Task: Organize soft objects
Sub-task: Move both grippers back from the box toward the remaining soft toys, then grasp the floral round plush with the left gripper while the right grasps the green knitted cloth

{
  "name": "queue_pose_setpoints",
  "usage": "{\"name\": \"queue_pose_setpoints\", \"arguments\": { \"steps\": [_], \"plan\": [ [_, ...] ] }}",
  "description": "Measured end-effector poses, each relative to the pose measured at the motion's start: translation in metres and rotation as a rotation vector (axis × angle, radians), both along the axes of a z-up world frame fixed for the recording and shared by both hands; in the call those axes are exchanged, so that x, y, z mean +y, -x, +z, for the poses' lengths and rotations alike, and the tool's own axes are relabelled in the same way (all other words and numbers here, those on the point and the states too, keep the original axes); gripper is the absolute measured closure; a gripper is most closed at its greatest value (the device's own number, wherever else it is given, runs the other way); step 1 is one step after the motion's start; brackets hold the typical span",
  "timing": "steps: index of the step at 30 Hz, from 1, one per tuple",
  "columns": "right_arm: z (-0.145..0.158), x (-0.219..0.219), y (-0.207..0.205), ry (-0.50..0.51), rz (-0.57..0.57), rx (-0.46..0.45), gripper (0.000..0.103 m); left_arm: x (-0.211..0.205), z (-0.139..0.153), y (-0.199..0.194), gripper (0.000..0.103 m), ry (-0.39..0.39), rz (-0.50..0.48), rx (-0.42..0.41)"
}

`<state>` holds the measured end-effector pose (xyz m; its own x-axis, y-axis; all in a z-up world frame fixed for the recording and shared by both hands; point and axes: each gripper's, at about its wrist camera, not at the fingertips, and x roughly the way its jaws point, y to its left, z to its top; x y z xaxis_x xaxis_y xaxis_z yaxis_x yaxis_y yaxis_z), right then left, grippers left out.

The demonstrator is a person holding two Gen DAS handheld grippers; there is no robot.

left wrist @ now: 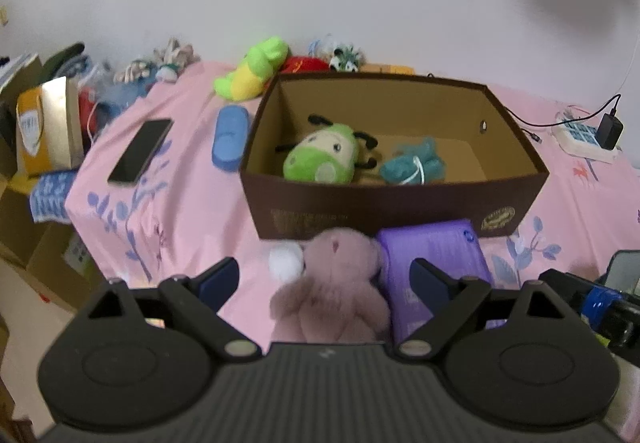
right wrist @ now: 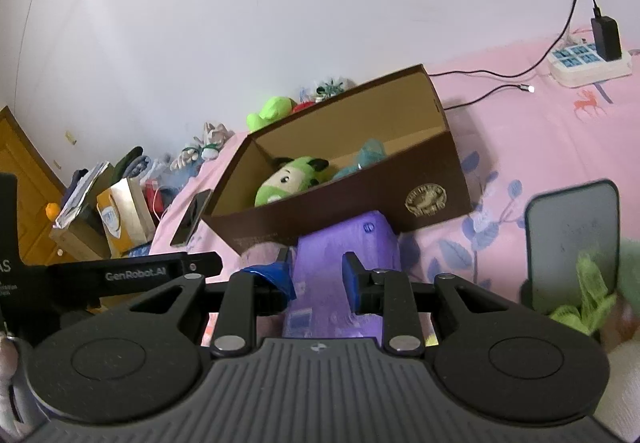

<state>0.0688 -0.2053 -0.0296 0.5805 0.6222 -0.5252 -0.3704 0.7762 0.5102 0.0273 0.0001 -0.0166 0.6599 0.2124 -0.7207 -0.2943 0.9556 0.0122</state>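
A pink plush bunny [left wrist: 332, 283] lies on the pink bedsheet just in front of a brown cardboard box [left wrist: 400, 203]. My left gripper [left wrist: 326, 279] is open wide, its fingers either side of the bunny and clear of it. Inside the box are a green plush bug [left wrist: 320, 159] and a teal plush [left wrist: 414, 163]. My right gripper [right wrist: 316, 275] hovers over a purple packet [right wrist: 348, 243] with only a narrow gap between its fingers and nothing held. The box [right wrist: 360, 211] and the green plush [right wrist: 288, 179] also show in the right wrist view.
A green-yellow plush [left wrist: 252, 69], a blue case [left wrist: 230, 139] and a black phone [left wrist: 140, 151] lie left of the box. A power strip with charger [left wrist: 588, 137] sits at the right. A dark tablet-like panel [right wrist: 572, 243] and green mesh [right wrist: 592, 291] are near the right gripper. Bags and boxes [left wrist: 48, 131] stand off the bed's left edge.
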Motion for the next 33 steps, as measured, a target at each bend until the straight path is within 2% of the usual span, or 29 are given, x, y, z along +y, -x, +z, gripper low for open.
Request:
{"name": "queue_pose_setpoints", "arguments": {
  "steps": [9, 18, 26, 33],
  "plan": [
    [-0.014, -0.010, 0.017, 0.019, 0.039, 0.028, 0.093, 0.004, -0.013, 0.035, 0.012, -0.003, 0.012, 0.012],
    [-0.030, -0.020, 0.026, 0.027, 0.079, 0.082, 0.093, 0.008, -0.048, 0.079, 0.012, 0.080, -0.004, 0.057],
    [-0.028, -0.048, 0.030, 0.038, 0.044, 0.096, 0.093, -0.002, -0.068, 0.087, 0.012, 0.116, -0.043, 0.092],
    [-0.029, -0.079, 0.035, 0.052, -0.004, 0.120, 0.092, -0.004, -0.089, 0.078, 0.012, 0.024, -0.061, 0.144]
  ]
}}
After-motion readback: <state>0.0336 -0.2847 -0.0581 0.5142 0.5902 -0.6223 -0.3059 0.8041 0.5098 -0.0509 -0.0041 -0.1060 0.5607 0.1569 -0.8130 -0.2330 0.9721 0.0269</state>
